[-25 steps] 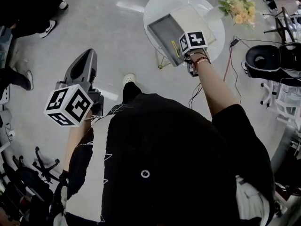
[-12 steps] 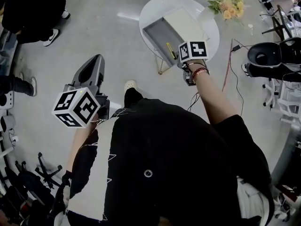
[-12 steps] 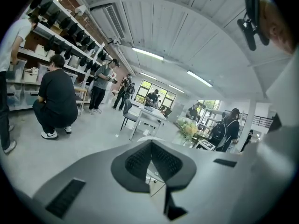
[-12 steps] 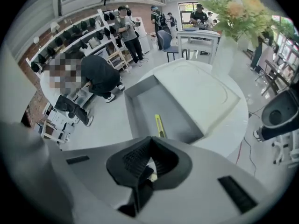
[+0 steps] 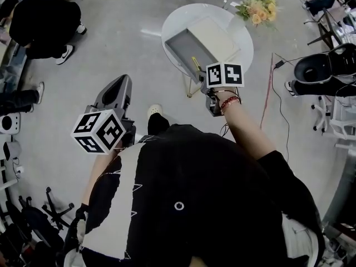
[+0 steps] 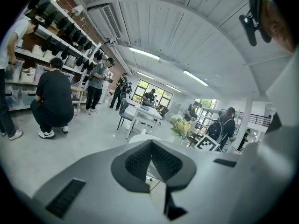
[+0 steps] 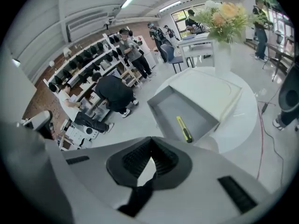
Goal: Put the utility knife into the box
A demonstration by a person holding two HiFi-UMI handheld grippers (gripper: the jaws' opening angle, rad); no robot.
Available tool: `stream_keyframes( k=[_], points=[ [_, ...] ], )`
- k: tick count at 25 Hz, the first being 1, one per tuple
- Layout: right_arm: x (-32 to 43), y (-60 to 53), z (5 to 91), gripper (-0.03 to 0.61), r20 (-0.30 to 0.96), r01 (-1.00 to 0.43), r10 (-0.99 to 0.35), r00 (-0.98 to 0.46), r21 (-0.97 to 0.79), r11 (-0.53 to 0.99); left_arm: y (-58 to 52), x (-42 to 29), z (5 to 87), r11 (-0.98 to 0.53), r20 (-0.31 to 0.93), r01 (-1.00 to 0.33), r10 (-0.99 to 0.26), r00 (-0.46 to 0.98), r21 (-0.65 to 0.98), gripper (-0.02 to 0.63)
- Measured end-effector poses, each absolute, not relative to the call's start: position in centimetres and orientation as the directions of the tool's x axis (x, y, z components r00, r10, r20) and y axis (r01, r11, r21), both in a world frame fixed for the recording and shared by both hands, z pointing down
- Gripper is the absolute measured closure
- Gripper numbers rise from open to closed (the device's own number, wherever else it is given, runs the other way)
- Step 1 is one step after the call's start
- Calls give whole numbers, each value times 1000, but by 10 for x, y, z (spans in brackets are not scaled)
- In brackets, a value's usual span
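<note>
Hanging over the grey floor, well apart from the table, the left gripper (image 6: 150, 146) has its jaws pressed together on nothing. Further right, the yellow utility knife (image 7: 183, 129) lies flat on the bottom of the open grey box (image 7: 164, 107), near its right wall, on the round white table (image 5: 240, 36). The right gripper (image 7: 152, 148) hovers just short of the box, jaws likewise closed and empty, with a vase of flowers (image 5: 253, 9) at the table's far right edge.

**Open lab / workshop hall**

Grey concrete floor (image 5: 111, 32). Wall shelves (image 6: 58, 36) of equipment upper left in the left gripper view, desks (image 6: 142, 115) mid-frame, ceiling strip lights (image 6: 145, 53). Cable (image 5: 271, 82) trails right of the round table (image 5: 245, 43).
</note>
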State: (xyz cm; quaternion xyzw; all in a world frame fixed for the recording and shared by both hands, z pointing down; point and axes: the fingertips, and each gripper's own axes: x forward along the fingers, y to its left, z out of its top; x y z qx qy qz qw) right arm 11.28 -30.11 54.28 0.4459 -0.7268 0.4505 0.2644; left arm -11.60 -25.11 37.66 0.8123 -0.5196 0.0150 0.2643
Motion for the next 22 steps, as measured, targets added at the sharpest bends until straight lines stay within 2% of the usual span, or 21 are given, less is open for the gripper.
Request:
stream_keyframes(
  k=[8, 14, 22],
  points=[
    [67, -282, 488, 572, 632, -773, -446, -634, -536, 340, -236, -99, 371, -339, 289, -853, -836, 466, 395, 603],
    [50, -270, 437, 573, 447, -650, -489, -749, -636, 415, -226, -89, 370, -338, 286, -860, -842, 457, 382, 603],
    [47, -270, 386, 573, 316, -658, -592, -742, -515, 549, -220, -85, 371, -324, 281, -866, -852, 442, 380, 603]
  ],
)
